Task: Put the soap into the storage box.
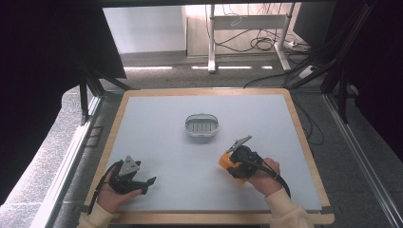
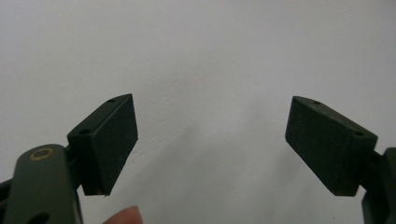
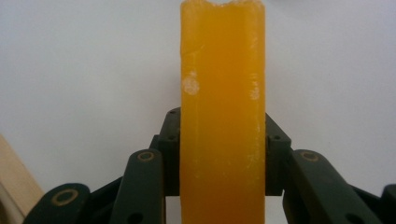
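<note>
An orange bar of soap (image 3: 222, 116) stands on edge between the jaws of my right gripper (image 3: 223, 154), which is shut on it. From above, that orange bar (image 1: 227, 163) and the right gripper (image 1: 237, 161) hang low over the mat at the front right, a short way before a white oval soap dish (image 1: 202, 125) at the mat's middle. My left gripper (image 1: 148, 184) rests at the front left with its pads (image 2: 111, 140) wide apart and bare mat between them; the left gripper (image 2: 210, 144) is open.
A pale grey mat (image 1: 161, 109) covers a wooden-edged table (image 1: 299, 123). Dark frame posts stand at both sides. Cables and a white stand lie on the floor beyond the far edge.
</note>
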Motion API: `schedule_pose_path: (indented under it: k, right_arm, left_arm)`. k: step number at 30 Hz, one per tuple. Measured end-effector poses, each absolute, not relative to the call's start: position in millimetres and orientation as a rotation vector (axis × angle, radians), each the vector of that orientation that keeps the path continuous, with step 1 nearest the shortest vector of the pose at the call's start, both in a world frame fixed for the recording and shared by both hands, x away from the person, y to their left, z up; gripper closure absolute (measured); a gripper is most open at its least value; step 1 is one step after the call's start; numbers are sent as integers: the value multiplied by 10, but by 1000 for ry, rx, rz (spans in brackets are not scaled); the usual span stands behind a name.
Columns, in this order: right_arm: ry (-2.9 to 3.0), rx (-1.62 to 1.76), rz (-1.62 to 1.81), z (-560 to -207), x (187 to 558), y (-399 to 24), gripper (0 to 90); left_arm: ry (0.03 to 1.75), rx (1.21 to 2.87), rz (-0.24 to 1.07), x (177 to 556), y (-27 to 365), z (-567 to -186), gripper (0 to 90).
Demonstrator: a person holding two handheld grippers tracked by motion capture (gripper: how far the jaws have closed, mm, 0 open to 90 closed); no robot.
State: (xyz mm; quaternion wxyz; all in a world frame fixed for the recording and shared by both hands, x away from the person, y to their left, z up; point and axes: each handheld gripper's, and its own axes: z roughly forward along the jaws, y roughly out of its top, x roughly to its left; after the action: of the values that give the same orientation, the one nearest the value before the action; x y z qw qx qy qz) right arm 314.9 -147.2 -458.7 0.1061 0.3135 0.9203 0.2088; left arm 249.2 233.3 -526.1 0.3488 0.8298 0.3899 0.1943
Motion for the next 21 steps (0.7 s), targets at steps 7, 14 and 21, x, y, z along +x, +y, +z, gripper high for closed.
schedule_pose_path:
  k: [7, 14, 21]
  right_arm:
    - [2741, 902, 619, -4592, 3185, -1518, 618]
    - [2729, 912, 679, -4521, 3250, -1605, 618]
    - [2741, 880, 665, -4461, 3282, -1590, 618]
  left_arm:
    - [1014, 2150, 503, 2493, 2334, -5269, 169]
    - [1022, 2141, 504, 2497, 2336, -5274, 169]
    - [1017, 2138, 502, 2486, 2343, -5261, 169]
